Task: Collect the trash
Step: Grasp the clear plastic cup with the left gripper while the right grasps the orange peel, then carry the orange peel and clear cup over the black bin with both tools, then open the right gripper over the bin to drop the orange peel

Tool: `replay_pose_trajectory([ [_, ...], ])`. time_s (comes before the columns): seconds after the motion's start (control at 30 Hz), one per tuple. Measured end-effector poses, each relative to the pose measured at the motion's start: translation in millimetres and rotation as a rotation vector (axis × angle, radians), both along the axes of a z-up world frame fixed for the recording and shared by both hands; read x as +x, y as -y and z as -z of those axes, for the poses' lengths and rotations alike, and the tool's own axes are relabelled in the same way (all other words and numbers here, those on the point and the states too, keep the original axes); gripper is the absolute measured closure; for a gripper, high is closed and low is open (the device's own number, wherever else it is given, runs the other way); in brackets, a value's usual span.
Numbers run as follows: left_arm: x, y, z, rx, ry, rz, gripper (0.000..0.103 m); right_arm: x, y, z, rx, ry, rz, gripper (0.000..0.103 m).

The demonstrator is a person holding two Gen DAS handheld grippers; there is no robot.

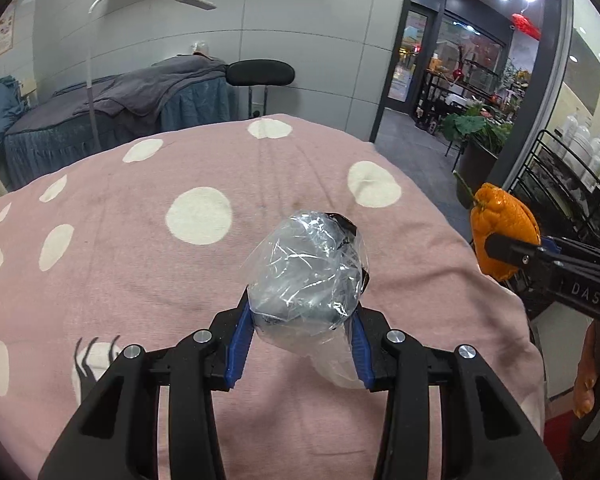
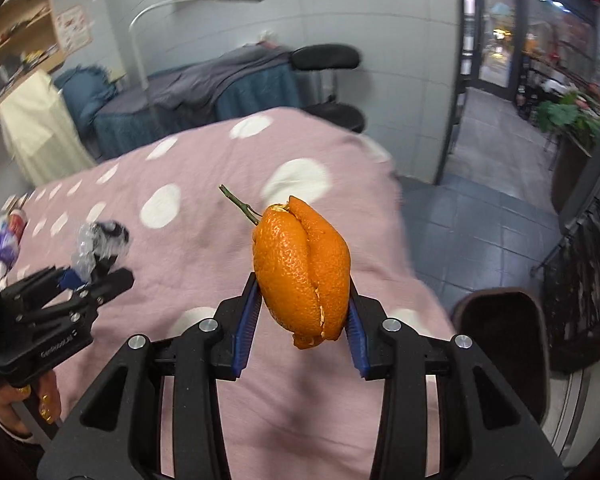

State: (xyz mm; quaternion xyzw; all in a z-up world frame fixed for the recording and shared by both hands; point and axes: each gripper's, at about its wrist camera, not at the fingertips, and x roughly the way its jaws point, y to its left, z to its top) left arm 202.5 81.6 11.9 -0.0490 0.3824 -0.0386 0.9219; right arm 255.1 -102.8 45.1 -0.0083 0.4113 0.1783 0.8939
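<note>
A pink bedspread with white dots [image 1: 140, 264] covers a bed in a grey-walled room, and both pieces of trash hang above it, lifted clear, probably for carrying to a bin. The left gripper [image 1: 302, 336] is part-closed, clamping a crumpled clear plastic wrapper [image 1: 306, 268] over the bedspread's middle. The right gripper [image 2: 302, 320] pinches an orange peel [image 2: 300, 272] above its right edge. Only the right wrist view shows a can-like object [image 2: 14, 224] lying at the bedspread's far left.
</note>
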Motion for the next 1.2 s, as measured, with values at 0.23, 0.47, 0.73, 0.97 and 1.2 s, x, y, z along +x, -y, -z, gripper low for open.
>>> replay_pose_trajectory([
  [0.23,3,52,-2,-0.002,0.012,0.122,0.061,-18,86,-1,0.047,0.039,0.200,0.063],
  [0.47,3,102,-1,-0.008,0.013,0.230,0.061,-26,150,27,0.051,-0.016,0.349,0.063],
  [0.73,8,153,1,-0.019,-0.002,0.355,0.061,-12,209,97,0.034,-0.155,0.496,0.063],
  [0.97,11,183,4,-0.011,-0.018,0.410,0.061,11,243,174,0.029,-0.303,0.576,0.063],
  [1.2,13,204,9,-0.008,-0.041,0.451,0.061,29,255,223,-0.007,-0.388,0.615,0.060],
])
